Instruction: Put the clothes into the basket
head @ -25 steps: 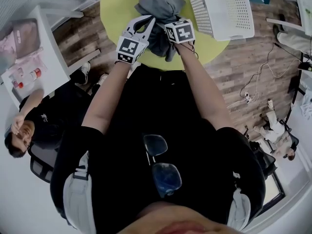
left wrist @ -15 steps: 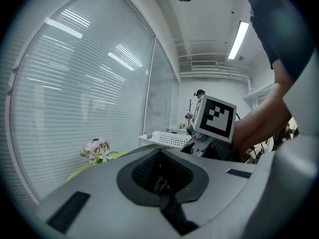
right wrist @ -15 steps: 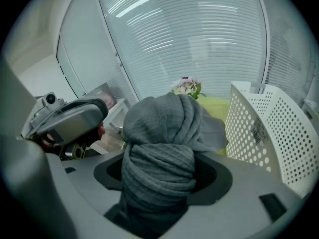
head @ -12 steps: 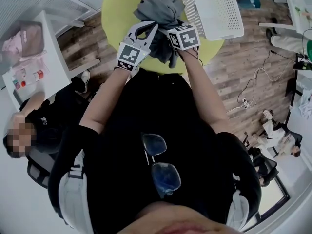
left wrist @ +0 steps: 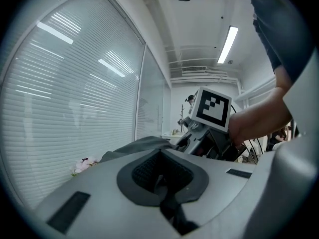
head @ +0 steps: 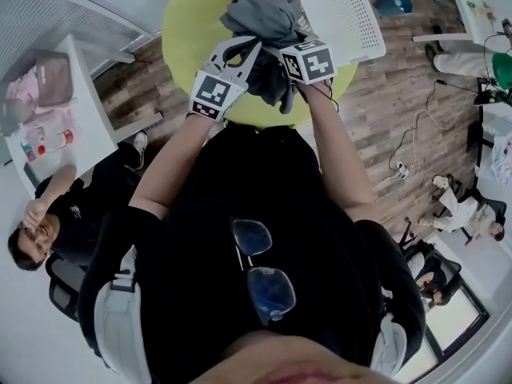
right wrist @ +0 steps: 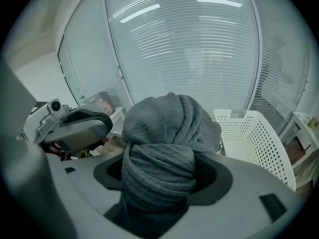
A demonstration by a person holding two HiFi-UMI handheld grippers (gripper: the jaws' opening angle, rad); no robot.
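Both bare forearms, the left forearm (head: 164, 162) and the right forearm (head: 336, 150), reach straight forward from the body, bringing the two grippers close side by side with their marker cubes facing up. The right gripper (head: 288, 54) has its jaws spread wide and clamped around a thick bundle of the grey garment (head: 268, 14). The left gripper (head: 246, 46) points slightly inward toward the right one, its jaws drawn nearly together on what looks like a thin fold of the same cloth
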